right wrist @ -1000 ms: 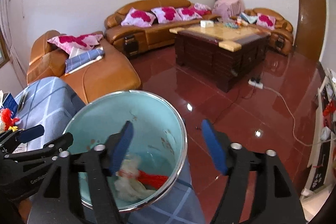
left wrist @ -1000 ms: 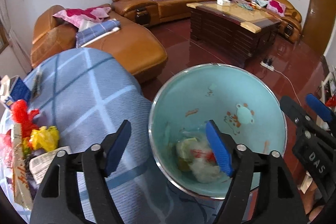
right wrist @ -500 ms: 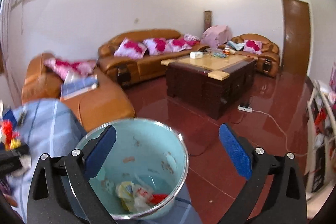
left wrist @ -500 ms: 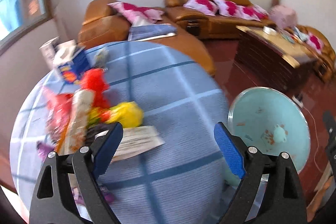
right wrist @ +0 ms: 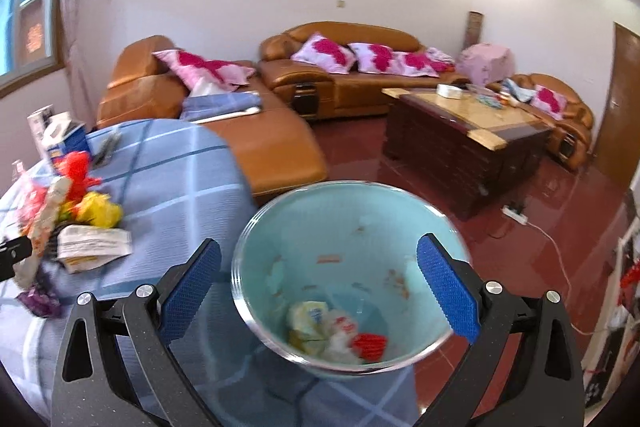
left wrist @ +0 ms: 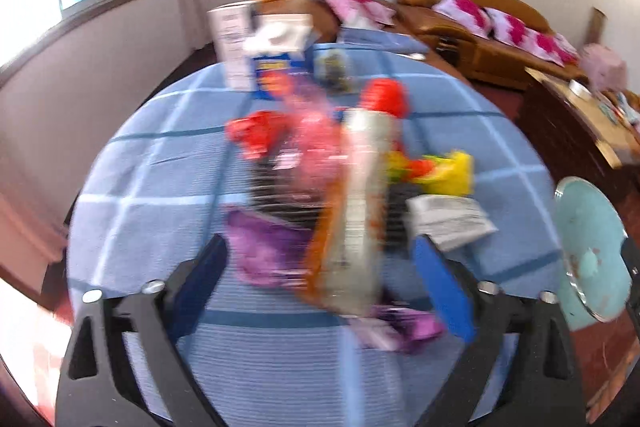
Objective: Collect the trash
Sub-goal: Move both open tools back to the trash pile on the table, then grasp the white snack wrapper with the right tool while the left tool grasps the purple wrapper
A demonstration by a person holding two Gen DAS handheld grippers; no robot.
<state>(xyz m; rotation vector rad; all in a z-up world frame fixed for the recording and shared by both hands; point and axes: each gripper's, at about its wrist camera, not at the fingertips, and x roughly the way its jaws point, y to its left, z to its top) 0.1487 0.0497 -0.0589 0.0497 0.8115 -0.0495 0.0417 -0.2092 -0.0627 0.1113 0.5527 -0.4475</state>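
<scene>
Some trash binned, a heap left on the table

The pile of wrappers (left wrist: pixel 344 195) lies on the blue checked tablecloth (left wrist: pixel 168 187), with a few crumpled pieces already in the teal bin (right wrist: pixel 404 223) beside it; the left gripper (left wrist: pixel 320 275), jaws just opened wide and empty, faces the pile, while the right gripper (right wrist: pixel 320 279) hangs open over the bin, holding nothing

Tablecloth (left wrist: pixel 280 367): light blue, pale and dark blue grid lines. Bin (right wrist: pixel 348 239): pale turquoise interior, chrome rim. Wrappers, centre of the left wrist frame: yellow (left wrist: pixel 452 171), purple (left wrist: pixel 264 251), red (left wrist: pixel 256 135). Sofa (right wrist: pixel 352 83): tan; cushions (right wrist: pixel 324 53) pink with magenta blotches.
</scene>
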